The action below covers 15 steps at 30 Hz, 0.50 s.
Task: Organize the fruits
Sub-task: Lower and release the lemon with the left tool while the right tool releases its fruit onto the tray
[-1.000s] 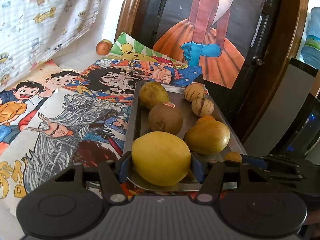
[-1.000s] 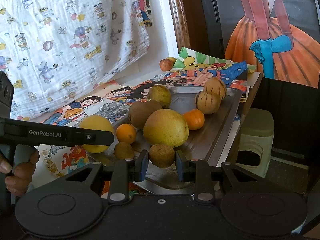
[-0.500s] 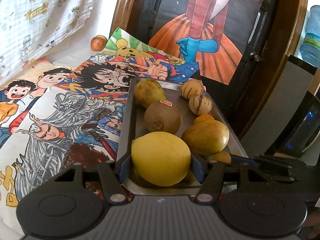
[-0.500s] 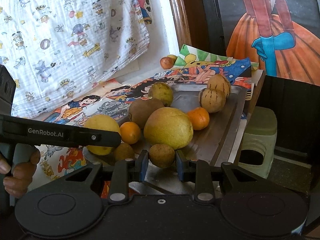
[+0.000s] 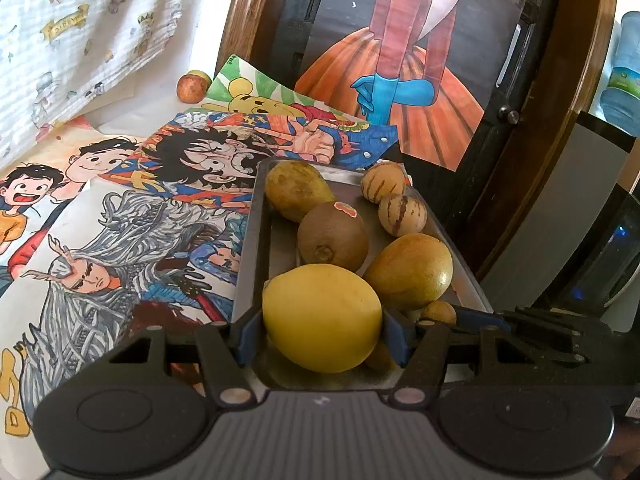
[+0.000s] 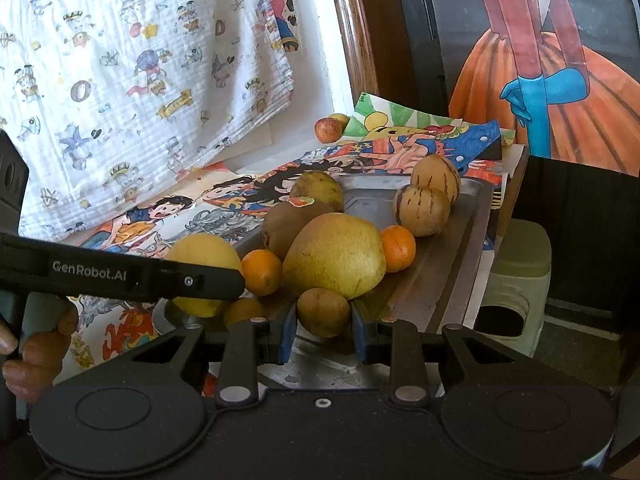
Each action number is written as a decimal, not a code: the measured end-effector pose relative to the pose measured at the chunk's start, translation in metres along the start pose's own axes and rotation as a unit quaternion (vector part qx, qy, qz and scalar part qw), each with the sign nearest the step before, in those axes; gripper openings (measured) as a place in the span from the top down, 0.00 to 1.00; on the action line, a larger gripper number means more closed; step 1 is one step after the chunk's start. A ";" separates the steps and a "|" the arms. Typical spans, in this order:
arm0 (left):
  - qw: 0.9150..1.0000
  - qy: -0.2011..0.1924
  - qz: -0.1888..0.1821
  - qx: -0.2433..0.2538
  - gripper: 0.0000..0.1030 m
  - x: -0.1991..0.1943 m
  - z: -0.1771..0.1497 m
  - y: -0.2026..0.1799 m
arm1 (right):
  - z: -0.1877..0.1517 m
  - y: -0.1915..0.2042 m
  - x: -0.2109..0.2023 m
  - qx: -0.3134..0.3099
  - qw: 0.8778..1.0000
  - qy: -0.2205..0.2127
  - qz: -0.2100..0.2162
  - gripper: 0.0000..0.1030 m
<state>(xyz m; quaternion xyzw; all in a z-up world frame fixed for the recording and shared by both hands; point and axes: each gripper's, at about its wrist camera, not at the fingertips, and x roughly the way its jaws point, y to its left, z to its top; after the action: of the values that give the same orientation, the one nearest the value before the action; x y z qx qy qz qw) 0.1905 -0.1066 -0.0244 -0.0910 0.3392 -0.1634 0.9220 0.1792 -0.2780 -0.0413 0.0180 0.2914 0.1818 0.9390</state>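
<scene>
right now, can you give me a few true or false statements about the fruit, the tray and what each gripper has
1. The left gripper is shut on the big yellow lemon. True.
2. The right gripper is open and empty. False: its pads flank the small brown round fruit.
3. The brown kiwi carries a sticker. True.
4. The small red apple lies in the steel tray. False: it sits on the table beyond it.
5. Two striped tan fruits touch each other. True.

A yellow lemon, a brown kiwi with a red sticker, two tan melons with dark stripes, orange tangerines on a grey metal tray; bright cartoon drawings cover the surface.
</scene>
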 end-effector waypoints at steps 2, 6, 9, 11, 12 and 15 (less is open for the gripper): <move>1.000 -0.001 -0.001 0.000 0.36 0.001 0.000 0.001 | -0.001 0.001 0.000 -0.001 1.000 0.000 -0.002 0.70; 1.000 -0.002 -0.003 -0.002 0.36 0.002 -0.001 0.001 | -0.002 0.002 0.000 -0.002 1.000 -0.002 -0.006 0.70; 1.000 -0.003 -0.004 -0.003 0.36 0.001 -0.001 0.001 | -0.003 0.003 0.000 -0.003 1.000 -0.005 -0.010 0.70; 1.000 -0.003 -0.004 -0.004 0.36 0.001 -0.002 0.001 | -0.003 0.003 0.000 -0.003 1.000 -0.006 -0.012 0.70; 1.000 -0.003 -0.004 -0.004 0.36 0.001 -0.002 0.001 | -0.004 0.004 0.000 -0.003 1.000 -0.007 -0.013 0.70; 1.000 -0.003 -0.004 -0.004 0.36 0.001 -0.002 0.001 | -0.005 0.004 -0.001 -0.001 1.000 -0.009 -0.014 0.70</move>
<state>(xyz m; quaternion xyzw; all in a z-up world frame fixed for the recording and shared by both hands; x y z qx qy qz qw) 0.1905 -0.1059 -0.0266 -0.0963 0.3364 -0.1653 0.9221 0.1745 -0.2744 -0.0444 0.0150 0.2831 0.1683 0.9441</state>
